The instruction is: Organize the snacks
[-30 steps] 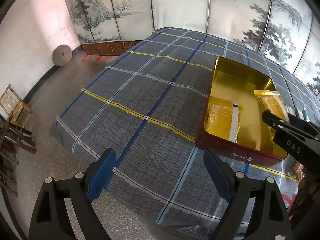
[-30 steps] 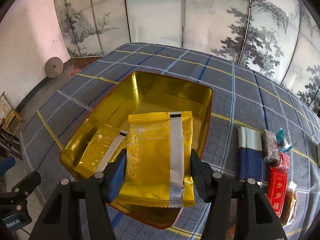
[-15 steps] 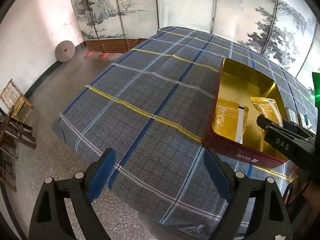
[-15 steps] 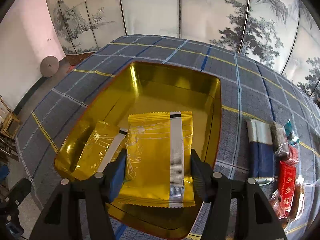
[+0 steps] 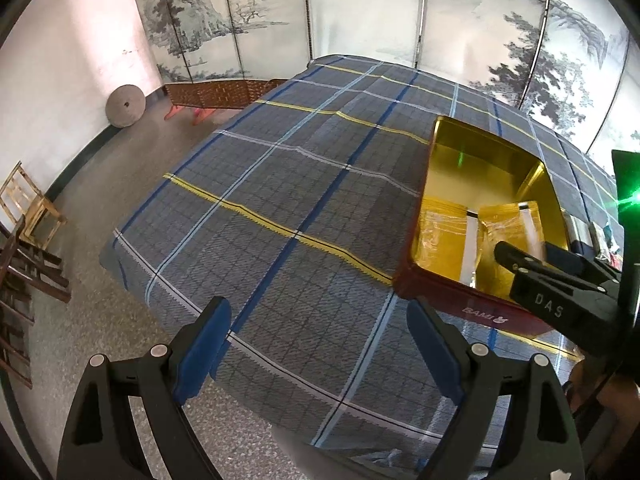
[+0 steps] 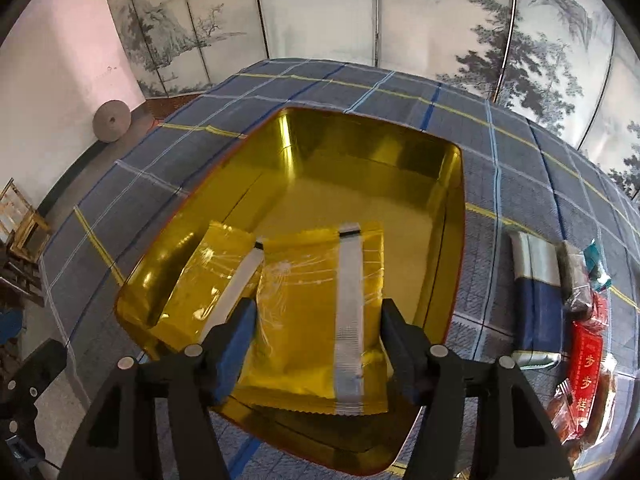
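While its jaws are opening, the right gripper (image 6: 316, 334) has a yellow snack packet (image 6: 316, 320) between its blue pads, and a thin gap shows at the right pad, so the grip looks loosened; I cannot tell whether the left pad touches the wrapper. That packet sits low inside the gold tin (image 6: 360, 152), at the tin's near end just ahead of the fingertips, with a silver seam strip running down its face. To the left of the gripper, a second yellow packet (image 6: 208, 276) lies tilted against the tin's left wall, its edge tucked under the first one. Beyond both packets the tin's floor is bare gold. Off to the right of the gripper, on the checked tablecloth (image 6: 500, 152), a blue and silver packet (image 6: 536, 296) lies beside the tin, with a dark wrapped snack (image 6: 576, 280) and a red packet (image 6: 586, 368) further right.

The left gripper (image 5: 320, 344) hangs wide apart with nothing between its pads, over the cloth near the table's edge; the tin stands ahead of it and to its right.
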A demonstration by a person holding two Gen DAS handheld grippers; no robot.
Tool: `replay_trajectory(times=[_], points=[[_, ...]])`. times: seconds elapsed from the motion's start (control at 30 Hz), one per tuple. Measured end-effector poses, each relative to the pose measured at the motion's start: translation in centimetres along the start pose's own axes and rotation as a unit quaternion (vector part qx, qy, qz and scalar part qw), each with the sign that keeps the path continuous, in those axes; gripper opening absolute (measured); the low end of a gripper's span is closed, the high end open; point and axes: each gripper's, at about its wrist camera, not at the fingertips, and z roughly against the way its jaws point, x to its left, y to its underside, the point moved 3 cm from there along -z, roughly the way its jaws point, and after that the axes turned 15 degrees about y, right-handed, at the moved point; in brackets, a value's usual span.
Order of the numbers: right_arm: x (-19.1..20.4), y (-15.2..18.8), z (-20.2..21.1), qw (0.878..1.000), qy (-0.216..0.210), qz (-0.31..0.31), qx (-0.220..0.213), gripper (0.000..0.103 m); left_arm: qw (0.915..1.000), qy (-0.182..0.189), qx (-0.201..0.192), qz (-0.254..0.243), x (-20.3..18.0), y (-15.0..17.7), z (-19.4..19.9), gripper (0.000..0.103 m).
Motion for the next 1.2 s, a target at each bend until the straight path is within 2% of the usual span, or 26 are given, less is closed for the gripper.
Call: replay_trajectory(times=[0.1, 0.3, 0.4, 0.57, 0.7, 0.87, 1.0, 1.2], points=[[-0.2, 0.1, 0.5, 1.000, 0.004, -0.001, -0.012, 0.070, 1.0000, 0.002, 0.000, -0.005, -0.4, 0.0, 0.1, 0.088], [-2.2, -0.1, 3.1, 0.999, -0.024, -0.009, -0.038, 0.070, 0.9995, 0.015, -0.012, -0.025, -2.1, -0.3, 0.8, 0.087], [-5.0, 0.6, 4.5, 0.998, -0.021, -0.019, -0.048, 0.070, 0.9983, 0.033, -0.013, -0.047, -4.0, -0.2, 0.9, 0.087], [-11.8, 2.5, 5.5, 0.998, 0.014, -0.052, -0.043, 0.070, 0.9931, 0.066, -0.009, -0.096, -8.2, 0.3, 0.5, 0.088], [-17.9, 4.8, 5.7, 0.994, 0.073, -0.072, -0.036, 0.070, 0.9864, 0.095, 0.002, -0.134, -11.6, 1.1, -0.1, 0.088], [-24.3, 8.4, 5.0, 0.987, 0.119, -0.103, -0.005, 0.070, 0.9737, 0.144, 0.016, -0.176, -15.7, 2.4, -0.6, 0.088], [-27.2, 10.7, 4.1, 0.984, 0.132, -0.119, 0.016, 0.070, 0.9590, 0.176, 0.034, -0.219, -19.0, 3.8, -1.2, 0.088], [-28.7, 12.2, 2.8, 0.982, 0.130, -0.137, 0.030, 0.070, 0.9439, 0.201, 0.052, -0.257, -22.5, 5.4, -2.1, 0.088]])
